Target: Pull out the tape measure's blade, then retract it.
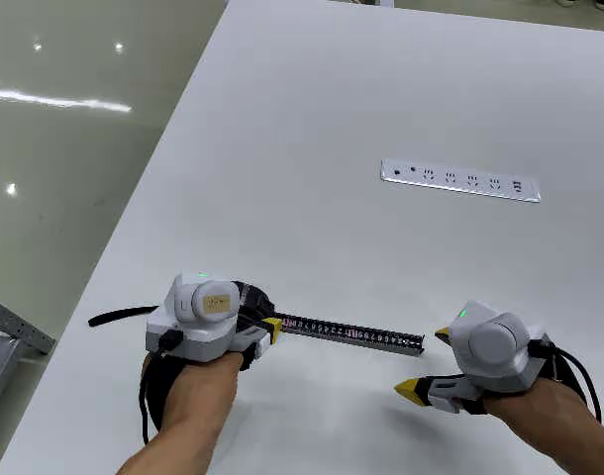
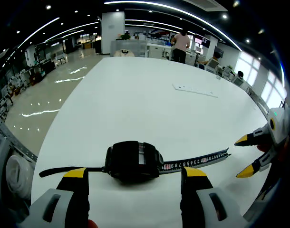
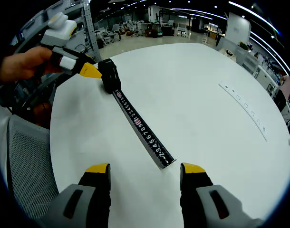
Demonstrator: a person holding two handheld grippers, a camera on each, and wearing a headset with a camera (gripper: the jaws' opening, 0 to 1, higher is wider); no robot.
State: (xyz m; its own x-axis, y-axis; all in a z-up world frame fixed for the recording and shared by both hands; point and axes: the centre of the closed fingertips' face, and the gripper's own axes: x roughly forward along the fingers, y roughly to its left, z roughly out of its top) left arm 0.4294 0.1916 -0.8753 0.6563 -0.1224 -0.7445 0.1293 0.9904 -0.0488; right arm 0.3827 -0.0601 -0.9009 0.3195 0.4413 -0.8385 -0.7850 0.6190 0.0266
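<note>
The blade (image 1: pixel 352 333) lies pulled out at the head view's lower centre; retraction remains. The left gripper (image 2: pixel 135 172), jaws apart, straddles the tape measure case (image 2: pixel 133 160), seemingly without contact; the right gripper (image 3: pixel 146 167) also gapes.

The tape measure's blade (image 3: pixel 144 130) carries a printed scale of small black digits, some red.

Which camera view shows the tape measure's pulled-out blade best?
The right gripper view: the blade runs across the middle, large, its numbers legible. The head view shows it whole but small; the left gripper view shows it small, off to one side.
</note>
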